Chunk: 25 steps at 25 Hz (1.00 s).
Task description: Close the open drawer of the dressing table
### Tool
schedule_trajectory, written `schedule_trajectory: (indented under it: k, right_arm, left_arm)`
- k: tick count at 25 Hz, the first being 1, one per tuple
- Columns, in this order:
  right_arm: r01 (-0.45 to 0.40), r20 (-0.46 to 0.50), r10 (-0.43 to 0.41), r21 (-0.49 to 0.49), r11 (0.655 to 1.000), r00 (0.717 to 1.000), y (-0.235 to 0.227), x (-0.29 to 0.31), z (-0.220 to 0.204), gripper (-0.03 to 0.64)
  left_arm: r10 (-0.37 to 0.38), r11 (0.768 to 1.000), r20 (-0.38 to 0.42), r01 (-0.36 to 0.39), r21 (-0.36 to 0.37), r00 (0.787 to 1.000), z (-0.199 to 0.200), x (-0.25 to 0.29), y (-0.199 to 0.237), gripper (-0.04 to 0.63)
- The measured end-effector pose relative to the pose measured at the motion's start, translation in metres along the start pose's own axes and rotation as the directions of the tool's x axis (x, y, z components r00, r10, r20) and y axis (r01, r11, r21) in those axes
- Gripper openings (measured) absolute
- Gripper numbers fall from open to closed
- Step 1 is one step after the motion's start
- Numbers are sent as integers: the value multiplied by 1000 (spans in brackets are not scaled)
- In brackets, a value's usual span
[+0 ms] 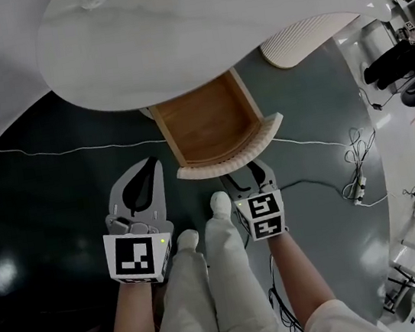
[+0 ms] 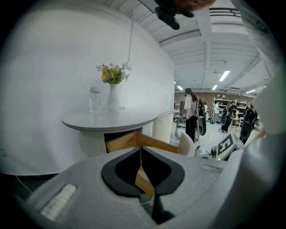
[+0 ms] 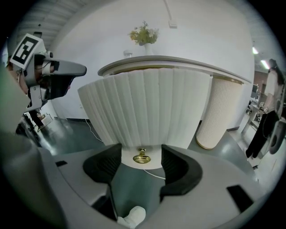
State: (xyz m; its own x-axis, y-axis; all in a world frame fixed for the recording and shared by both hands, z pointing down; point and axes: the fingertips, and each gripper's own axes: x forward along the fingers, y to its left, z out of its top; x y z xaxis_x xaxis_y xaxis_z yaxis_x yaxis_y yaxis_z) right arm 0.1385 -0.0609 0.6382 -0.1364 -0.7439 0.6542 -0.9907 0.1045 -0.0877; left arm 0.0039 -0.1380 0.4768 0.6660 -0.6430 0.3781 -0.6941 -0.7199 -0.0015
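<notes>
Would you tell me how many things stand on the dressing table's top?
2: a clear glass toward the left, and a white vase of flowers just right of it in the left gripper view. None seems hidden.

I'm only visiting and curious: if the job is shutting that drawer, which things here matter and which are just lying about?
For the job: open drawer, its gold knob, dressing table, right hand-held gripper (open, facing the knob).
Just lying about: flower vase, glass, floor cables. The left hand-held gripper is shut and empty.
</notes>
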Motion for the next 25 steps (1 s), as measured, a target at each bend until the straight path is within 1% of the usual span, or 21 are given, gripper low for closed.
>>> schedule_trajectory:
  k: [7,11,15,20,25]
  right_arm:
    - [-6,-13,6,0,1000,1000,-4,11,10,276]
    - [1,-23,-1,4,1000,1000,-5,19,14,276]
    - [-13,-36,13,12,1000,999,-11,27,21,276]
    - [-29,-41,30,6,1000,999,-13,34,29,276]
    - [-24,-46,24,-3,1000,999,-12,44,36,276]
  left_arm:
    - [41,999,11,-41,1,999,6,13,6,20]
    - [64,998,3,-64,-13,998,7,20,8,20]
    - [96,995,1,-96,-15,995,12,30,8,20]
    - [142,990,3,-142,-19,990,20,38,12,20]
    - [190,981,8,-190,-29,982,24,39,19,20]
